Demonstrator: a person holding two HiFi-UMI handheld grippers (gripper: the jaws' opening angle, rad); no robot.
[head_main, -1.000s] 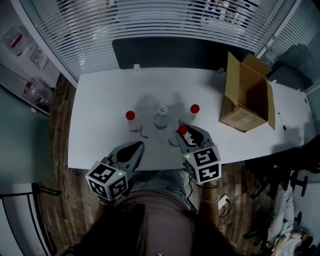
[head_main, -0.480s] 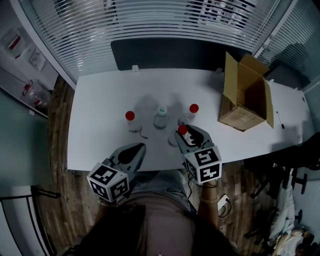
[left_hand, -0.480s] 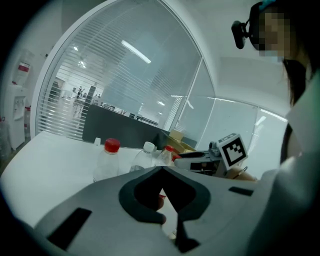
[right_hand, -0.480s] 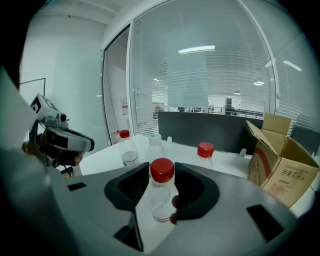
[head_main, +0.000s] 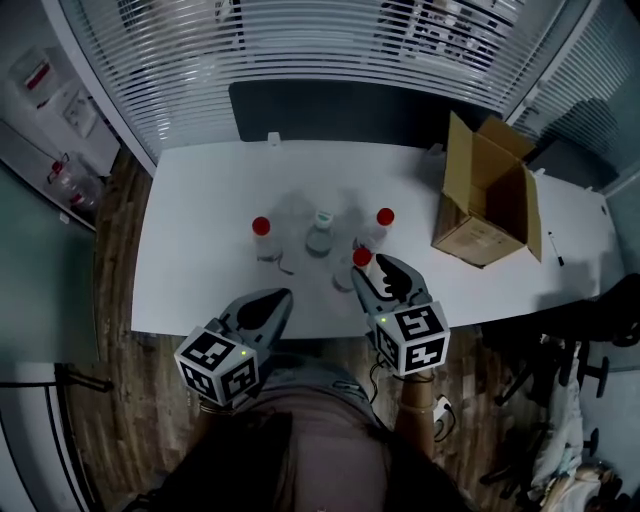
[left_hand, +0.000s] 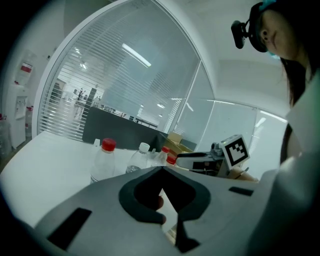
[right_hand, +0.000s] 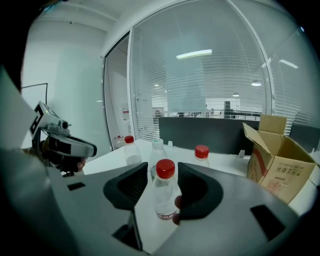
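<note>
Right gripper over the near edge of the white rectangular table. Its jaws stand wide apart, and a small clear plastic bottle with a red cap stands upright on the table between them. In the right gripper view the bottle sits close against the right-hand jaw, with a visible gap on the left-hand side. The jaws do not clamp it.

Left gripper at the table's near edge, well apart from the bottles. Its jaws are drawn together at the tips, with nothing between them.

Farther back on the table, in a row from left to right:
- a second red-capped clear bottle
- a clear bottle with a pale cap
- a third red-capped clear bottle

At the table's right end is an open brown cardboard box, flaps raised.
</note>
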